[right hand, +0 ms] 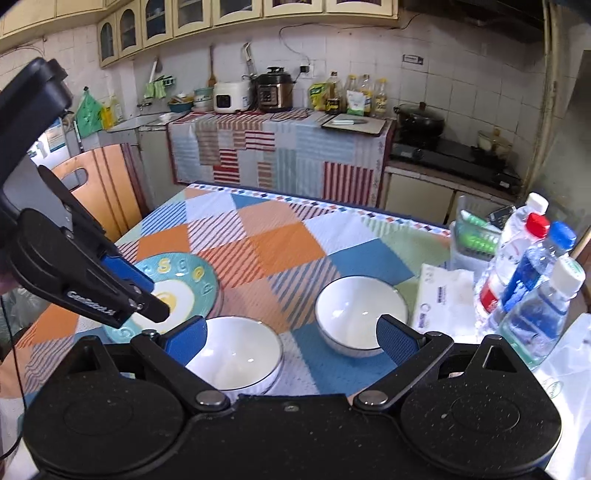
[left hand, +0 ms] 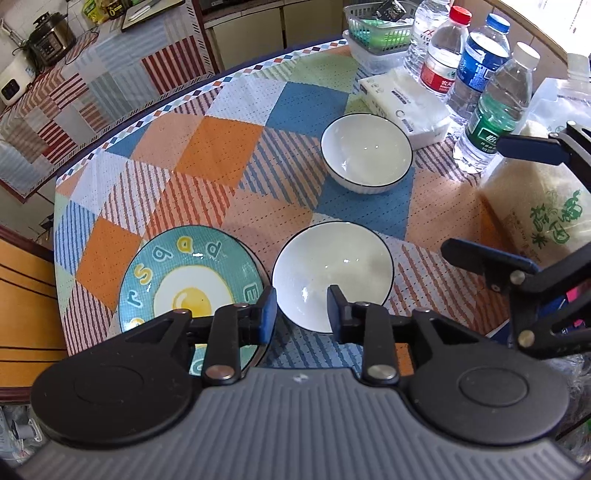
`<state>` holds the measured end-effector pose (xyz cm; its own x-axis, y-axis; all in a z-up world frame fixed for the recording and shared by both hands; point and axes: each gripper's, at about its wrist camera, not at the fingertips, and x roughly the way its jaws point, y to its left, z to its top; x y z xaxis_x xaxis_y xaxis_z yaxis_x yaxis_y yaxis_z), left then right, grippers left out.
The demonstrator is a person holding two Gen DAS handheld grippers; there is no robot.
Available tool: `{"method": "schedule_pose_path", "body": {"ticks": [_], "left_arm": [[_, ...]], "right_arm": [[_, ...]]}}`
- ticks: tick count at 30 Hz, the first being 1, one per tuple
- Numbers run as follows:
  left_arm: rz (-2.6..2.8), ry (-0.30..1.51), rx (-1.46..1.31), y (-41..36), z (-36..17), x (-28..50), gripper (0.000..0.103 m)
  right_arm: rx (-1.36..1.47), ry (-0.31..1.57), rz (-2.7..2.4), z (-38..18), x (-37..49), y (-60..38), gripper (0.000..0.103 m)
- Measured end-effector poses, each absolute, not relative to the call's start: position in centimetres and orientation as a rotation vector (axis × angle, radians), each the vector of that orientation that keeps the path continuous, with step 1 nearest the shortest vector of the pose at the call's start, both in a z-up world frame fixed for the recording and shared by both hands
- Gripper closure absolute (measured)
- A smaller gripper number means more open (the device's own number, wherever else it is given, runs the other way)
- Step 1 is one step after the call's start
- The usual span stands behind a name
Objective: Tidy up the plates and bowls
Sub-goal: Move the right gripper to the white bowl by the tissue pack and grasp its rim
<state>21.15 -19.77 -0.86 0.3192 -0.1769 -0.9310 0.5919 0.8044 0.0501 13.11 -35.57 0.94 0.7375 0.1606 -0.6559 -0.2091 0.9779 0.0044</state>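
Observation:
A teal plate (left hand: pixel 184 284) (right hand: pixel 192 280) with a fried-egg picture lies at the near left of the checked tablecloth. To its right stands a white bowl (left hand: pixel 332 273) (right hand: pixel 236 354) with a dark rim, and a second such bowl (left hand: pixel 365 151) (right hand: pixel 358 314) sits farther back. My left gripper (left hand: pixel 301 312) (right hand: pixel 147 295) hangs above the gap between plate and near bowl, jaws a little apart, nothing between them. My right gripper (right hand: pixel 291 339) (left hand: pixel 506 201) stands wide open and empty, above and in front of the two bowls.
Several water bottles (left hand: pixel 480 81) (right hand: pixel 535 280), a tissue pack (left hand: pixel 402 103) (right hand: pixel 443 295) and a plastic basket (left hand: pixel 380 26) crowd the table's right side. A bag of rice (left hand: pixel 535 218) lies at the near right. A wooden chair (right hand: pixel 99 184) stands left of the table.

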Motion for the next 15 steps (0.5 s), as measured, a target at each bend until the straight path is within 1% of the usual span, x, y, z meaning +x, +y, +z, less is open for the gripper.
{"method": "schedule_pose_path", "body": {"ticks": [7, 9, 12, 15], "left_arm": [[-0.504, 1.121, 0.467, -21.4, -0.5, 23.5, 0.07], [-0.504, 1.11, 0.442, -21.6, -0.4, 24.6, 0.068], [-0.507, 1.092, 0.382, -22.0, -0.9, 26.0, 0.062], [-0.517, 1.093, 0.317, -22.4, -2.1, 27.1, 0.062]], "right_arm": [[-0.016, 0.74, 0.153, -0.7, 15.2, -36.5, 0.003], [0.007, 0.75, 0.141, -1.6, 16.0, -36.8, 0.003], [0.063, 0.79, 0.12, -3.5, 17.5, -37.6, 0.003], [0.099, 0.84, 0.096, -5.6, 19.0, -38.1, 0.003]]}}
